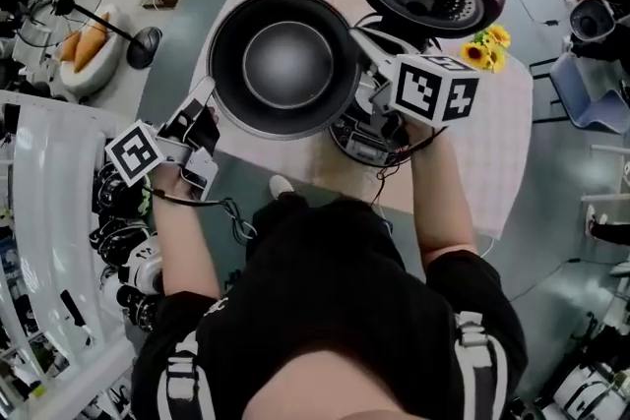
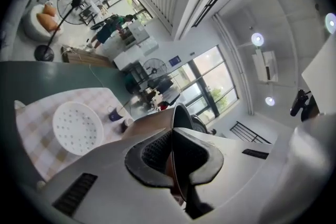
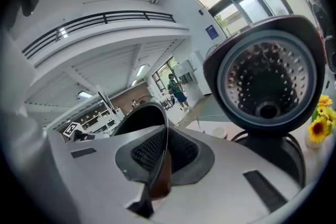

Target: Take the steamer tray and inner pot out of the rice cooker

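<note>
No word, brand or number can be read anywhere. The cube on the left gripper (image 1: 207, 103) bears a black-and-white square marker (image 1: 133, 153). The cube on the right gripper (image 1: 362, 39) shows two such right-hand markers (image 1: 421, 86). All are block patterns, not letters. On the far wall beside the windows hangs a small blue sign (image 2: 175, 60). It shows in the right gripper view too (image 3: 210, 32), and its print is too small to read.
</note>
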Demonstrator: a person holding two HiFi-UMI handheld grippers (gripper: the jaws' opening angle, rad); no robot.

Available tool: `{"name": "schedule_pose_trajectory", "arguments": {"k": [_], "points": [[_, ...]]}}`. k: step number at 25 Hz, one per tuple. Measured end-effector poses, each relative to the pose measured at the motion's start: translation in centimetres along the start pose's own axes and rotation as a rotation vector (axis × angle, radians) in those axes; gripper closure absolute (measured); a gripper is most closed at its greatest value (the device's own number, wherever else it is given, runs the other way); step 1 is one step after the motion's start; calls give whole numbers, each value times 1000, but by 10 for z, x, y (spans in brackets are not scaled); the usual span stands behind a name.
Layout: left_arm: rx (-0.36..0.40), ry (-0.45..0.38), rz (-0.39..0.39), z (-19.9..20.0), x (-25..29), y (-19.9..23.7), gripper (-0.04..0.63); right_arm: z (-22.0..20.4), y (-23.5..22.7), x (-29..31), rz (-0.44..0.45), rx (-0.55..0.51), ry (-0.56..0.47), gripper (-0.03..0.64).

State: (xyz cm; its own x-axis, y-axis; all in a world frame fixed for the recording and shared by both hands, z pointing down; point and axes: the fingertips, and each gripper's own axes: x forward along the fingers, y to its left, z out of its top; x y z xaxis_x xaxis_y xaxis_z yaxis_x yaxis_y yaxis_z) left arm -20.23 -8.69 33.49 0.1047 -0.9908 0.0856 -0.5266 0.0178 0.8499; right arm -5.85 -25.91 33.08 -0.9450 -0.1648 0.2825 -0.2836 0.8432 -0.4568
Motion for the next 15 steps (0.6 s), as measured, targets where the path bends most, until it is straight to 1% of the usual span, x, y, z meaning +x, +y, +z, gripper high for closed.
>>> {"name": "schedule_pose_trajectory", "arguments": {"k": [3,6,8,11,14,15], "points": [[-17,-9,47,5,-34,22,588,-22,24,25,32,22,54,598],[-34,7,55,9,-62,54,588,-53,43,50,23,34,87,597],[-55,45,52,8,-76,79,588,-74,54,63,-10,45,97,598],[-85,125,50,4,-91,112,588,-105,65,72,-91,52,118,598],[-101,202,77,-2,-103,146,588,-138,69,76,-167,84,136,597],[-104,230,70,-5,-104,155,588,-148,68,77,-196,91,140,597]]}}
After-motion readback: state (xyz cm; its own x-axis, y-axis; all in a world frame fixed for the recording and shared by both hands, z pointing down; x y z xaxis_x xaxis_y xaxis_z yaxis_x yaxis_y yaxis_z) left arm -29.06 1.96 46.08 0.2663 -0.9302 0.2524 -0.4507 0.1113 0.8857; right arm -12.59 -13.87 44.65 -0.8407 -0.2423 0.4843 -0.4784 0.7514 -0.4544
